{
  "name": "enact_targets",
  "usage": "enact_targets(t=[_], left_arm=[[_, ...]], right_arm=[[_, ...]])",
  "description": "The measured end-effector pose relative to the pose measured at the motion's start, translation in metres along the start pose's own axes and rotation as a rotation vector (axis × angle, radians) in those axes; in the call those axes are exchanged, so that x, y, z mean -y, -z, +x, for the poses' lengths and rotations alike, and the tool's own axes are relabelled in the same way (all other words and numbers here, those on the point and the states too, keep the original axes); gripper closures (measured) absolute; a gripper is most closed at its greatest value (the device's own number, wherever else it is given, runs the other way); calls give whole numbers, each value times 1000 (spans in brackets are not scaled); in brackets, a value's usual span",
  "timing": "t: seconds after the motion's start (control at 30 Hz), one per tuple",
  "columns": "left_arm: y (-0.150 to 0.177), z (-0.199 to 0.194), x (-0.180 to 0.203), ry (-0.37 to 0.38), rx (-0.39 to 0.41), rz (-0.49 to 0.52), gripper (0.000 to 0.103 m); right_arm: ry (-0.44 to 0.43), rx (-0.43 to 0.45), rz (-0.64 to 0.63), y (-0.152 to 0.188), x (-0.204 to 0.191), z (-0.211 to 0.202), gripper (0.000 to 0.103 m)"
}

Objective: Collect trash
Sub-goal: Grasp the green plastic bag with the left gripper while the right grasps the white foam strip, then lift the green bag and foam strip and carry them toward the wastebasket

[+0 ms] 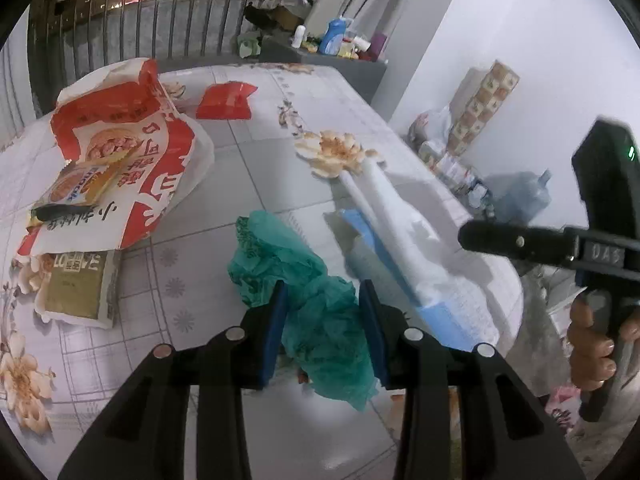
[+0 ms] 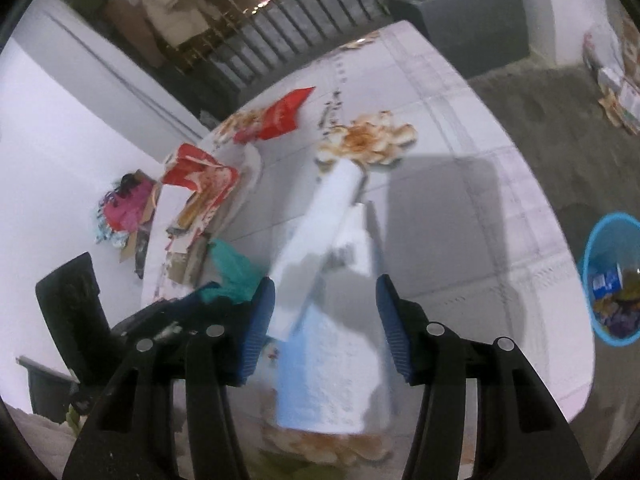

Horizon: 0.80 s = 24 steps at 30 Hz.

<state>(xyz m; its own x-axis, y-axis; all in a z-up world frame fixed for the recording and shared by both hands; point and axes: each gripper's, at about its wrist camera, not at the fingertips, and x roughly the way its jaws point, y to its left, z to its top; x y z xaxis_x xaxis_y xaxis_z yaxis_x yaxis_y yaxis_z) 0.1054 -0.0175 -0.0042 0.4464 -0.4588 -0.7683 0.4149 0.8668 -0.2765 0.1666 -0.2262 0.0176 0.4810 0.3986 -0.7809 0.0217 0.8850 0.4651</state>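
Trash lay scattered over the floral tabletop (image 1: pixel 248 168). Left hand-held gripper (image 1: pixel 323 332) had its blue pads part-way closed, pressing on both sides of a crumpled green plastic bag (image 1: pixel 304 280); the bag bulged out ahead of the pads and hung below them, so the grip read as clamped on it. Right hand-held gripper (image 2: pixel 326 326) was wide apart, holding nothing, its pads straddling a white and blue paper wrapper (image 2: pixel 324 304) that lay flat on the tabletop; contact between pads and wrapper could not be told, the view being blurred. In the left wrist view the same wrapper (image 1: pixel 400 248) sat just right of the green bag, with the right gripper's finger reaching in from the right edge above it. A large red and white paper bag (image 1: pixel 132 160) lay at the left, a small snack packet (image 1: pixel 76 188) on top of it and a tan packet (image 1: pixel 76 288) beside it toward the camera. A red wrapper (image 1: pixel 226 100) lay farther back. A blue waste basket (image 2: pixel 612 276), with rubbish inside, stood on the floor off the tabletop's right edge.
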Motion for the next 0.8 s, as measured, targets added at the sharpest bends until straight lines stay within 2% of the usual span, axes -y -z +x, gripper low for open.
enact_targets(t=[0.17, 0.27, 0.33, 0.37, 0.4, 0.47, 0.7, 0.8], left_arm=[[-2, 2, -2, 5, -22, -4, 58], [-2, 5, -4, 8, -39, -18, 56], [-2, 7, -4, 3, -44, -20, 56], [-2, 8, -4, 3, -45, -19, 56], [-2, 8, -3, 5, -45, -18, 56], [-3, 8, -3, 7, -45, -22, 56], [-5, 2, -4, 26, -56, -17, 56], [-6, -4, -4, 30, -60, -11, 50]], right_arm=[[33, -30, -38, 3, -14, 23, 53], [70, -28, -64, 4, -18, 26, 59], [105, -23, -91, 5, -21, 27, 66], [128, -22, -108, 6, -22, 27, 75], [146, -23, -123, 7, -23, 27, 89], [139, -37, -111, 10, -20, 27, 100], [106, -18, -72, 21, -10, -5, 102], [113, -32, -72, 28, -8, -10, 102]])
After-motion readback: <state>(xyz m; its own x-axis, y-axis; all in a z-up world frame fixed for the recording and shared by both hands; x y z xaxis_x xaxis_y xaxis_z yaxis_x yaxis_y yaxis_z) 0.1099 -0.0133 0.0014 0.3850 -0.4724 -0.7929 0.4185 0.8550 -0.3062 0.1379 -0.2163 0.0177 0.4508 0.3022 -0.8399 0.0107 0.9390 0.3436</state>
